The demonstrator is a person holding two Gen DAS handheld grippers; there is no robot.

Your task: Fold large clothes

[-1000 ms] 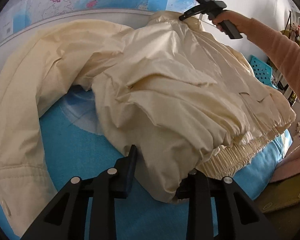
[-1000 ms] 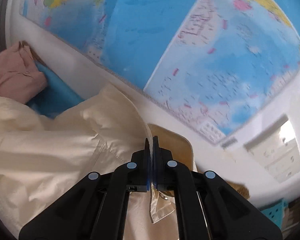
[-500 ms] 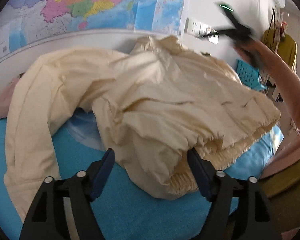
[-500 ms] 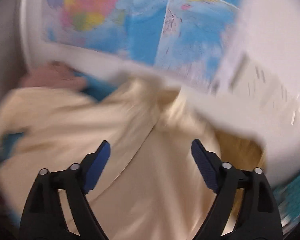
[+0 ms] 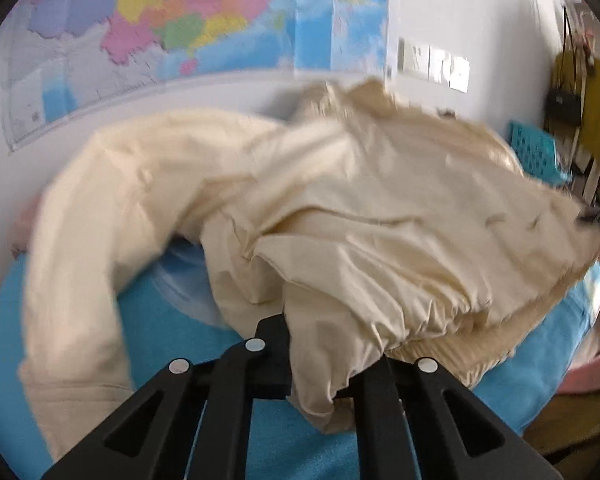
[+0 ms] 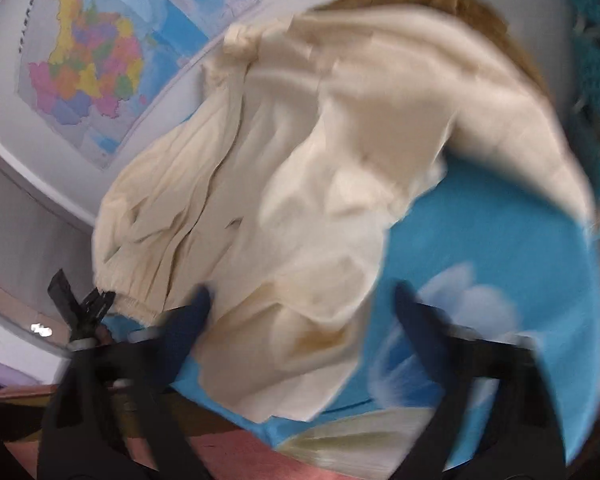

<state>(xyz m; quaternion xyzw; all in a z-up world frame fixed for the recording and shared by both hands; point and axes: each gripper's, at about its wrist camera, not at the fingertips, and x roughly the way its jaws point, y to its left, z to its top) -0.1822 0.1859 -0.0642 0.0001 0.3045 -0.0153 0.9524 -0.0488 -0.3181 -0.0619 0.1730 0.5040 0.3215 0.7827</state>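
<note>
Left wrist view: a cream jacket [image 5: 340, 208] lies crumpled on a blue bedsheet [image 5: 172, 344], its body bunched toward the right side of the bed and 1 long sleeve [image 5: 72, 280] curving down along the left side. The elastic gathered hem [image 5: 432, 320] faces the camera at the near edge of the bed. The left gripper [image 5: 332, 364] sits at that hem, and a fold of cream fabric hangs down between its 2 black fingers [image 5: 274, 356]; the fingers stand somewhat apart with cloth bunched in the gap, but whether they pinch it cannot be told. On the wall behind hangs a coloured map [image 5: 148, 28], with a white socket plate [image 5: 432, 64] to its right. At the far right are a turquoise basket [image 5: 534, 148] and a mustard garment [image 5: 596, 108] hanging up.

Right wrist view: the picture is blurred. The same jacket [image 6: 300, 168] spreads from the upper right of the bed toward the lower left, over the blue sheet [image 6: 500, 240], which carries a white cloud print. The right gripper [image 6: 300, 312] has its jaws released and spread wide, its 2 dark blue pads [image 6: 192, 312] apart, the left pad just beside the jacket's lower edge, the other over bare sheet. At the left edge of the frame the left gripper [image 6: 86, 306] touches the gathered hem. The map [image 6: 96, 60] covers the wall at upper left.
</note>
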